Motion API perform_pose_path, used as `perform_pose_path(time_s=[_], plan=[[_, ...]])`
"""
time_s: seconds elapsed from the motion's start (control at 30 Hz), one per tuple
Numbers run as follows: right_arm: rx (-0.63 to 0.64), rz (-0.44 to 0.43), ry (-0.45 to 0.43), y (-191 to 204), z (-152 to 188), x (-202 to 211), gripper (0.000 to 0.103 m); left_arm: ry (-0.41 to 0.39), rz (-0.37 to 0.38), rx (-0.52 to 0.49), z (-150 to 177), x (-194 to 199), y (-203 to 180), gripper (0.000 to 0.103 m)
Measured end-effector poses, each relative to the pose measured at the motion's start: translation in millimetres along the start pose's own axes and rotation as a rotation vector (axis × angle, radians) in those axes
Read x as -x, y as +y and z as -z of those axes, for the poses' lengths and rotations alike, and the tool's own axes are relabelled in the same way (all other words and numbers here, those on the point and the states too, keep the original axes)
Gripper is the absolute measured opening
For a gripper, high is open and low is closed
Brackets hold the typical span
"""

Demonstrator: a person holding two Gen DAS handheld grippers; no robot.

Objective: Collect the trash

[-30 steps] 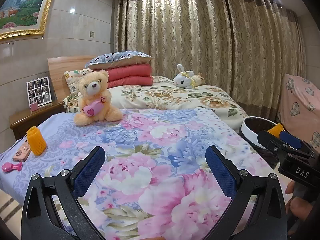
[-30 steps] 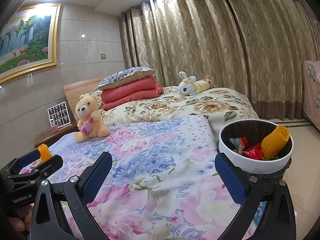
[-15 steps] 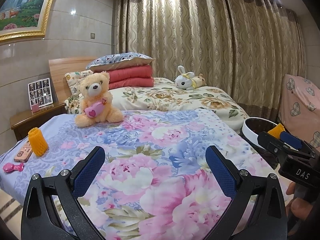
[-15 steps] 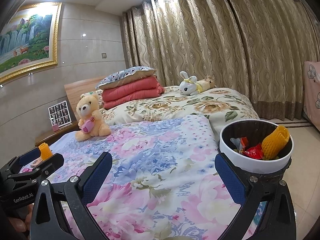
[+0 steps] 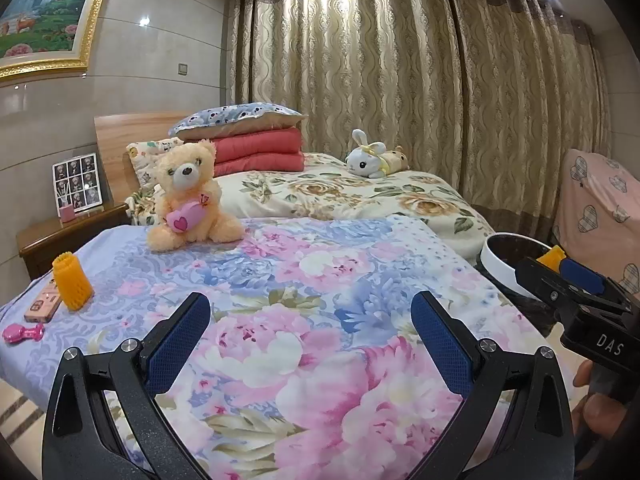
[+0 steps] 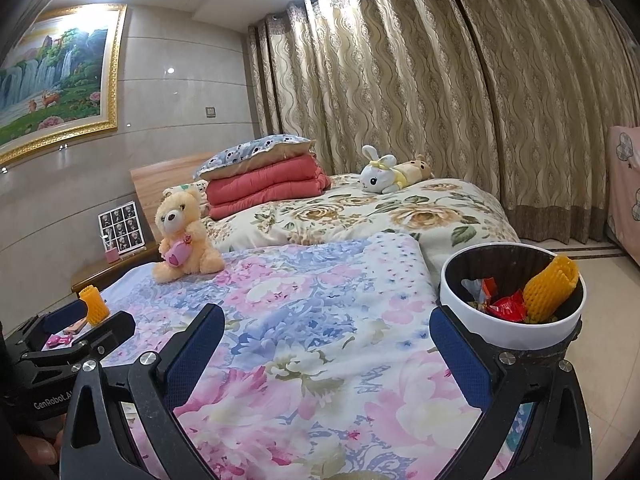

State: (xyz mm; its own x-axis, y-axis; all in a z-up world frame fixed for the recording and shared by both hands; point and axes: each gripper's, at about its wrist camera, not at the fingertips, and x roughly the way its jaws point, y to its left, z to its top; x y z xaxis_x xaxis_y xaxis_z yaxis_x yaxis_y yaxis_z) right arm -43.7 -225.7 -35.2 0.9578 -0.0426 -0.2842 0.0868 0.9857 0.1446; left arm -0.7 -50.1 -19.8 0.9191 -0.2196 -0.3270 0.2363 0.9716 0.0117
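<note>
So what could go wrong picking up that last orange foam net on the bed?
1. The orange foam net stands touching the phone, with a pink toy close by, so the open left gripper might catch those instead.
2. It stands upright on the soft quilt near the edge; a nudge could tip it off.
3. The bin sits across the bed, so a loose grip could drop the net.

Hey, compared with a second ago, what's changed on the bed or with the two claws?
Almost nothing. The left view has crept slightly rightward, so the foam net and teddy sit a touch further right in frame. Nothing was gripped or released: the left claw and right claw stay open and empty over the floral quilt. The bin still holds its net and wrappers; phone unmoved.
</note>
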Motion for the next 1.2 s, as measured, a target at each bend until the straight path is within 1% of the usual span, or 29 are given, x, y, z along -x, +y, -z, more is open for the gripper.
perform_pose_path(time_s=[1.2], plan=[[-0.013,-0.002,0.011,-0.4,0.6,2.0,0.103,0.011,0.01,-0.01,2.8,-2.5,-2.2,0.103]])
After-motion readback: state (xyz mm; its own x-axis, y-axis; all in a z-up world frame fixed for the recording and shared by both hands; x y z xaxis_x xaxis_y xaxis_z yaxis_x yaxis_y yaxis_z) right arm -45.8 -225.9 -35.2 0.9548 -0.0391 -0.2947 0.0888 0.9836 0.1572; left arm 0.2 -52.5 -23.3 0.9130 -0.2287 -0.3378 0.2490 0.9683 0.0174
